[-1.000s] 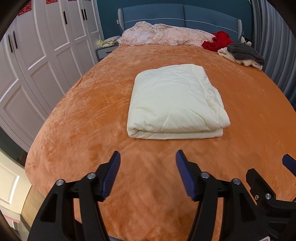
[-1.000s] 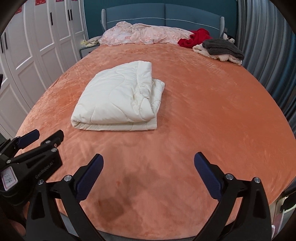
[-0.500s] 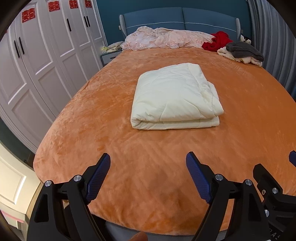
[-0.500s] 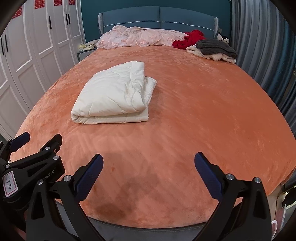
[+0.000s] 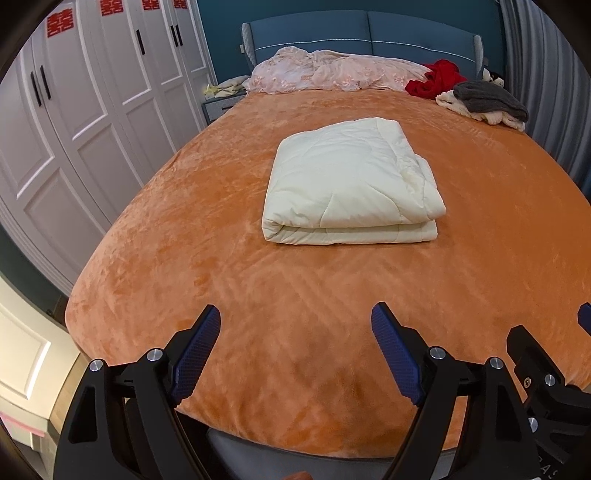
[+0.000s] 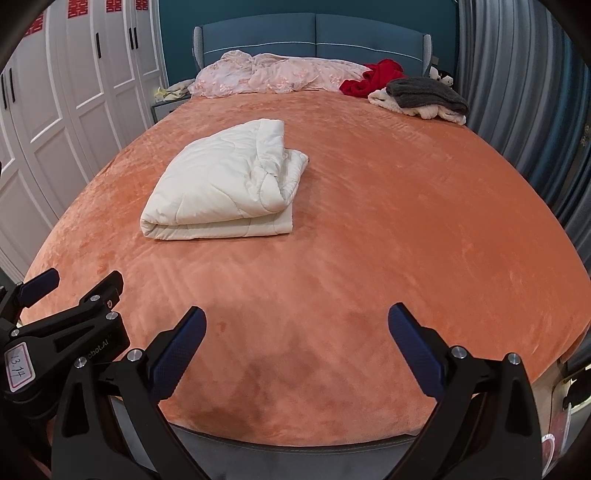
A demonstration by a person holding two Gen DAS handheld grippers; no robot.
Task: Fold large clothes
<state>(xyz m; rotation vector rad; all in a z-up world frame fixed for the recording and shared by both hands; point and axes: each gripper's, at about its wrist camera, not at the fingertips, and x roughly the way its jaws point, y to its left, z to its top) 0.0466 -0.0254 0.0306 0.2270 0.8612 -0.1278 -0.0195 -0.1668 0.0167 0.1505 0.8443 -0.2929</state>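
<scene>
Orange bedspread (image 5: 207, 229) | cream quilt (image 5: 351, 188) lies folded mid-bed | left gripper (image 5: 295, 347), right gripper (image 6: 295, 341) gape wide, empty, well short | risk: loose right-side layers could slump apart if bumped.

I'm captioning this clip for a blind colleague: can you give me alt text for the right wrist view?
A cream quilt, folded into a thick rectangle, lies on an orange bedspread. The right gripper hangs over the foot of the bed, jaws wide apart and empty. Pink bedding and a red, grey and white clothes pile sit by the blue headboard.
</scene>
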